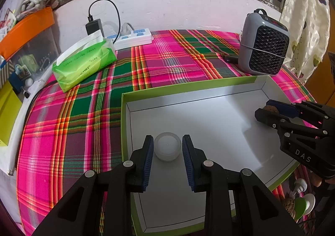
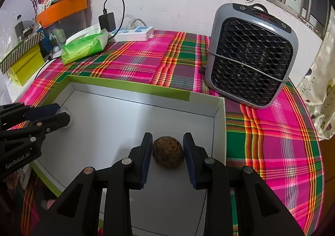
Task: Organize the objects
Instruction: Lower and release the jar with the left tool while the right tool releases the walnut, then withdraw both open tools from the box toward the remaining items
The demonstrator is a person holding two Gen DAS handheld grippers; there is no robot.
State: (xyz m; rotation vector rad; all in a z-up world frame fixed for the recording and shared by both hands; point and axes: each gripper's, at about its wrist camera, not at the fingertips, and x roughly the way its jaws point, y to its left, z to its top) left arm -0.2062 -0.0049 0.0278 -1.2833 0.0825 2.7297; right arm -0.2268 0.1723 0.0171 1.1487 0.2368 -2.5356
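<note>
A shallow white box with a green rim lies on the plaid cloth. A small translucent white cup stands on the box floor between the pads of my left gripper, with small gaps on both sides. A brown rough walnut rests on the box floor between the pads of my right gripper, with a small gap on each side. The right gripper also shows in the left wrist view, the left gripper in the right wrist view.
A grey fan heater stands behind the box at the right. A green tissue pack and a white power strip lie at the back left. Small objects lie by the box's near right corner. Boxes crowd the left edge.
</note>
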